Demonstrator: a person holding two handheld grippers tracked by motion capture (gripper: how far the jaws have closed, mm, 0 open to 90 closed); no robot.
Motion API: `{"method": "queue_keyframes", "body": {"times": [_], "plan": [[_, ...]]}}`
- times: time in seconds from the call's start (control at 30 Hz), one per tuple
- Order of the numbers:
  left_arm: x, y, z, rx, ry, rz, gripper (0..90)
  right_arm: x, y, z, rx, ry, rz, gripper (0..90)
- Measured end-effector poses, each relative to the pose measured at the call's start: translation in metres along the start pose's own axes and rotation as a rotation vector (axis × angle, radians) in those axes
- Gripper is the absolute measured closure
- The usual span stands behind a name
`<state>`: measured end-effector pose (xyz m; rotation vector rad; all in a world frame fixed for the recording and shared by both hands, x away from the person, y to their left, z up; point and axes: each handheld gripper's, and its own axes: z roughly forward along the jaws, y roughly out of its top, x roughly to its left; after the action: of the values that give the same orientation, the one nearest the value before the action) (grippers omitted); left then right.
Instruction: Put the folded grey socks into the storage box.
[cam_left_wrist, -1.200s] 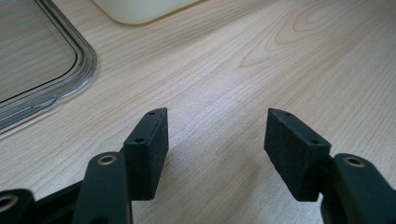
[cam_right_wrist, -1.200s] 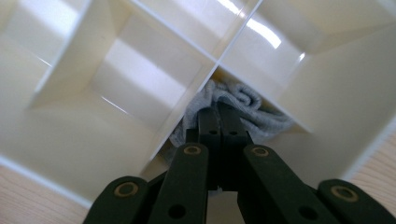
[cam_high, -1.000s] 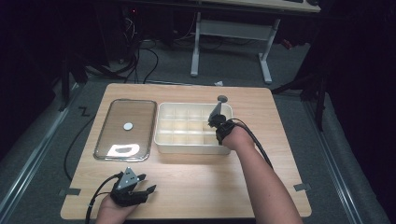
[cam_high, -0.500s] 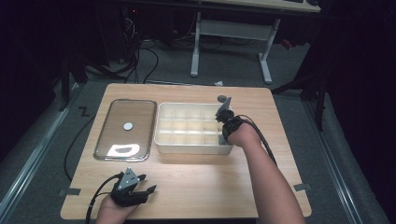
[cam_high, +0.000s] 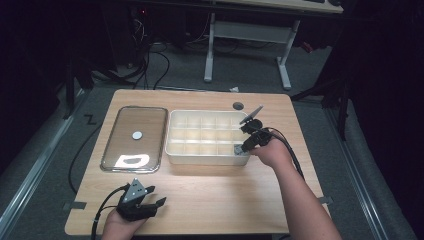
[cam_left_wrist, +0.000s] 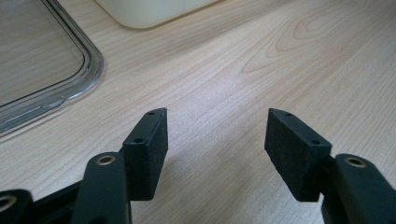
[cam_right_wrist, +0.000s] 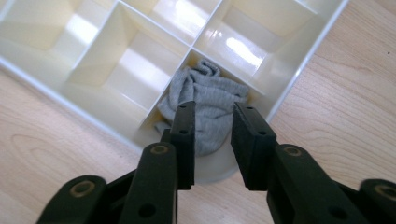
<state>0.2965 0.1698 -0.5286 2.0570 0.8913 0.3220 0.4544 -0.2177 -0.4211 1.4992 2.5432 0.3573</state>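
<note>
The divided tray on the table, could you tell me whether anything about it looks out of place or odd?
One thing stands out: a crumpled grey sock is stuffed into the corner compartment of the divided tray nearest the right gripper, bunched up and bulging over a divider. The other compartments look bare. The clear lid lies flat beside the tray.

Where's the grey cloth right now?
The grey cloth sits bunched in the near right corner compartment of the cream divided tray, just beyond the right gripper, whose jaws have just opened clear of it.

Below the matt black jaws, a soft grey knitted cloth (cam_right_wrist: 208, 100) lies in the glossy cream plastic compartment tray (cam_right_wrist: 306, 56) on pale, smooth-grained wood table (cam_right_wrist: 345, 121).
</note>
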Motion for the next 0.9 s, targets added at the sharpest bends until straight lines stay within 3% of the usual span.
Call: {"method": "queue_keyframes", "body": {"times": [0.33, 0.43, 0.5, 0.6, 0.73, 0.83, 0.9], "plan": [[-0.001, 0.005, 0.0, -0.02, -0.004, -0.002, 39.0, 0.003, -0.035, -0.016, -0.207, 0.057, 0.031, 63.1], [-0.003, 0.005, 0.0, -0.02, -0.006, 0.004, 38.9, 0.005, -0.045, -0.017, -0.25, 0.049, 0.025, 59.9], [-0.003, 0.005, 0.0, -0.026, 0.001, 0.006, 38.4, 0.005, -0.048, -0.015, -0.26, 0.05, 0.033, 57.2], [-0.003, 0.004, 0.001, -0.034, 0.012, 0.01, 37.7, 0.008, -0.051, -0.013, -0.256, 0.005, 0.006, 53.8], [-0.005, 0.005, 0.001, -0.034, 0.009, 0.03, 36.4, 0.01, -0.056, -0.012, -0.321, 0.028, 0.024, 53.1], [-0.006, 0.005, 0.0, -0.045, 0.016, 0.035, 36.4, 0.013, -0.059, -0.01, -0.336, -0.004, 0.013, 52.0], [-0.006, 0.003, 0.0, -0.046, 0.015, 0.036, 36.4, 0.016, -0.064, -0.011, -0.383, 0.004, 0.01, 52.8]]}}
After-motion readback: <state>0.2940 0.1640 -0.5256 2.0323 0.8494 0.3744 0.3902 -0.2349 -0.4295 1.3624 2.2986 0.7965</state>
